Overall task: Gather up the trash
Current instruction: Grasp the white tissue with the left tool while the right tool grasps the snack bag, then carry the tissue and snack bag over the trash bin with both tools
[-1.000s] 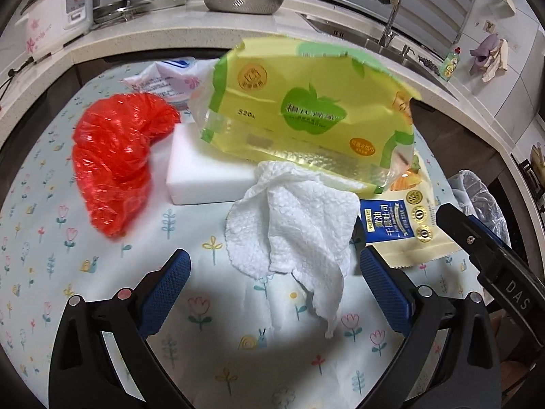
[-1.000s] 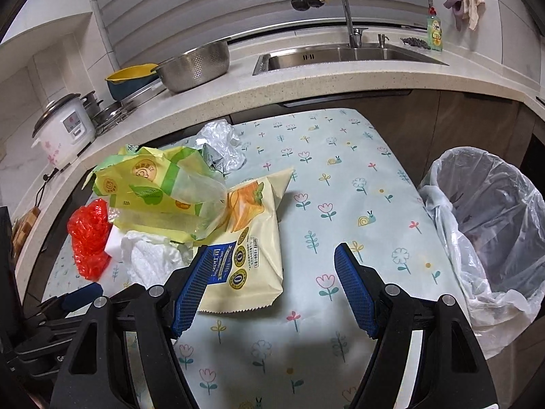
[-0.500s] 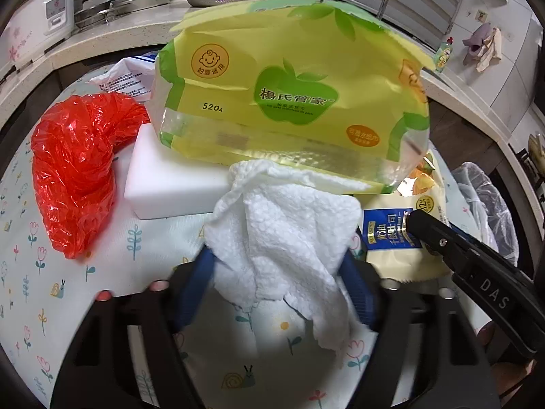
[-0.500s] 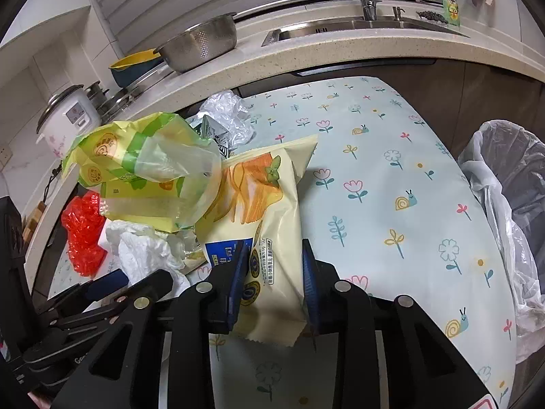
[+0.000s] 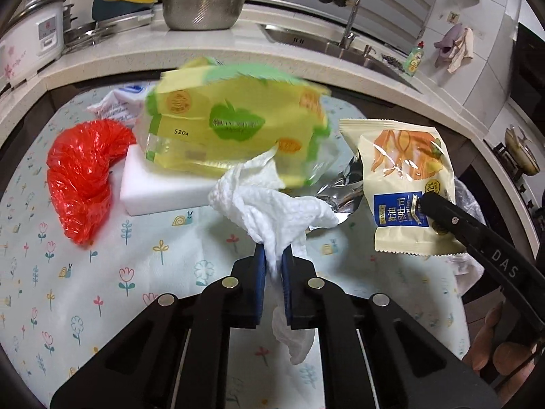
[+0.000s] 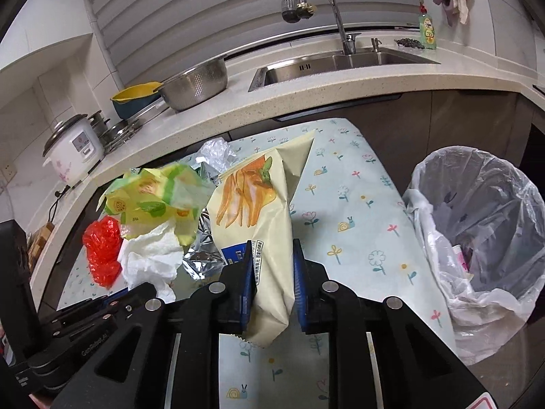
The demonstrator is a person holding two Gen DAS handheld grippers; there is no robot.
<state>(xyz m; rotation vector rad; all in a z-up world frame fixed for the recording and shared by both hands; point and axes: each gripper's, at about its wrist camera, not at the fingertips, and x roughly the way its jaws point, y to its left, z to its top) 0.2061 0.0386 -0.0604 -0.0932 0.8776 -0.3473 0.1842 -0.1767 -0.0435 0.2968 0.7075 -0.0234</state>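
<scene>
The left hand-held gripper (image 5: 273, 266) has its jaws fully closed on a crumpled white paper towel (image 5: 272, 211), which bunches out ahead of the blue pads while a loose tail of it hangs down between the black fingers; the jaws have just been closing onto it. The right hand-held gripper (image 6: 271, 272) has also just been closing, and its pads now pinch the lower end of a cream snack bag (image 6: 259, 211) printed with orange strips and a blue label, the bag folded lengthwise and standing up out of the narrow gap. In the left wrist view that same bag hangs at the right, held at its lower edge by the tip of the other gripper. Both pieces of trash are over a table (image 6: 344, 238) covered with a pale cloth printed with flowers and snails. More trash lies on it: a yellow-green plastic package (image 5: 235, 129), blurred, resting on a white foam block (image 5: 160, 187); a crumpled red plastic bag (image 5: 81, 177) just left of the block; crinkled silver foil (image 5: 344, 187) between the package and the snack bag; and a white wrapper with blue print (image 5: 115, 105) behind. A bin lined with a translucent bag (image 6: 483, 225) stands beside the table's right edge, with a few scraps inside it. Behind the table runs a kitchen worktop with a steel colander (image 6: 194, 81), a rice cooker (image 6: 73, 146) and a sink with a tap (image 6: 327, 6)
</scene>
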